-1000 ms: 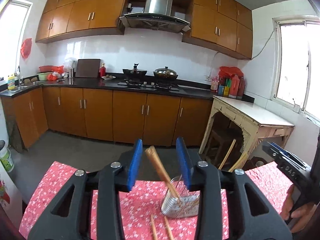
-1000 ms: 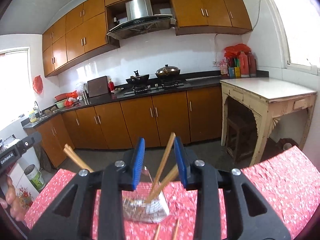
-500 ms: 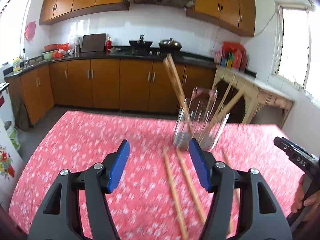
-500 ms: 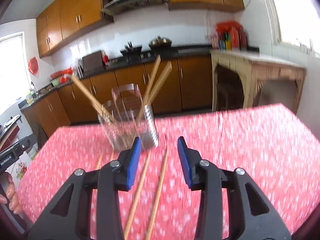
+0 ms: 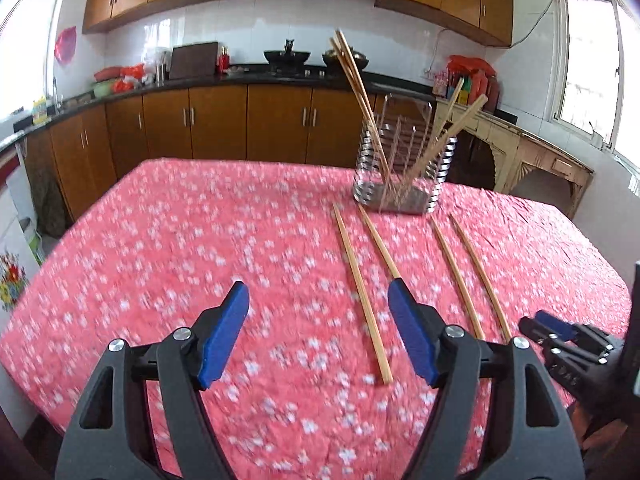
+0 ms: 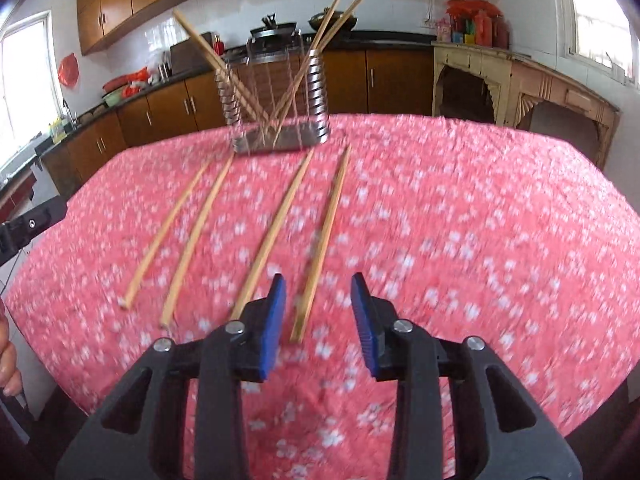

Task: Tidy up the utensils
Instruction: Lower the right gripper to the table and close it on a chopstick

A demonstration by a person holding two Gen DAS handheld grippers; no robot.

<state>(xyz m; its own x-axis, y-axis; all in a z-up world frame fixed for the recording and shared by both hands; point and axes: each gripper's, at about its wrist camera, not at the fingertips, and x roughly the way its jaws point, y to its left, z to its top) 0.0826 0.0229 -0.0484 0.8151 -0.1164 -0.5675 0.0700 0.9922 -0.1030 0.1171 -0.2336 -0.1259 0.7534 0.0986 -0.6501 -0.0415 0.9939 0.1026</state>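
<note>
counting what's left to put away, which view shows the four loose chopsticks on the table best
The right wrist view: all four loose chopsticks lie full length, unobstructed, ahead of the right gripper. In the left wrist view, the left gripper hides some near ends.

Your left gripper [image 5: 318, 334] hangs over the table's near edge, jaws spread wide, gripping nothing; your right gripper [image 6: 319, 322] sits low toward the near edge, jaws parted, likewise gripping nothing.
</note>
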